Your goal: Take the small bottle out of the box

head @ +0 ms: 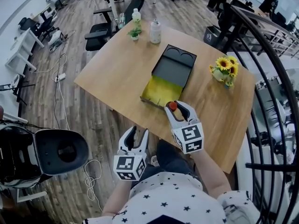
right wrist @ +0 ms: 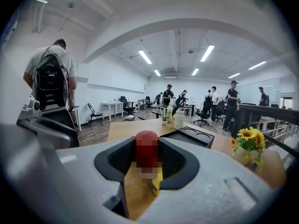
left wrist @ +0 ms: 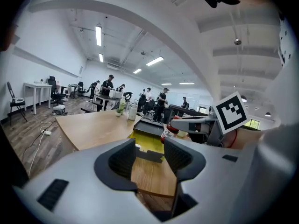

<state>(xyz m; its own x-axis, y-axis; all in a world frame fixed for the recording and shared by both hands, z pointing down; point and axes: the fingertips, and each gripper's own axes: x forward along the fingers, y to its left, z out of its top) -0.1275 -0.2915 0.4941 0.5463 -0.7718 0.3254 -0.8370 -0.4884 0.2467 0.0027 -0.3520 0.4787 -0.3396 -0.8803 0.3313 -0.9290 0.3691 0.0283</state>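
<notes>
The right tool grips the small red-capped bottle between its pads, over the near corner of the open black box with a yellow lining. The left tool hangs with its jaws wide and empty, off the near edge of the light wooden tabletop. Bare wood lies to the left of the box. A small pot of yellow sunflowers stands near the right edge, well apart from the bottle.

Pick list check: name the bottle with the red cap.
The small bottle gripped in the right tool, beside the box's near end. The slim bottle and white bottle at the table's far edge show no red.
</notes>
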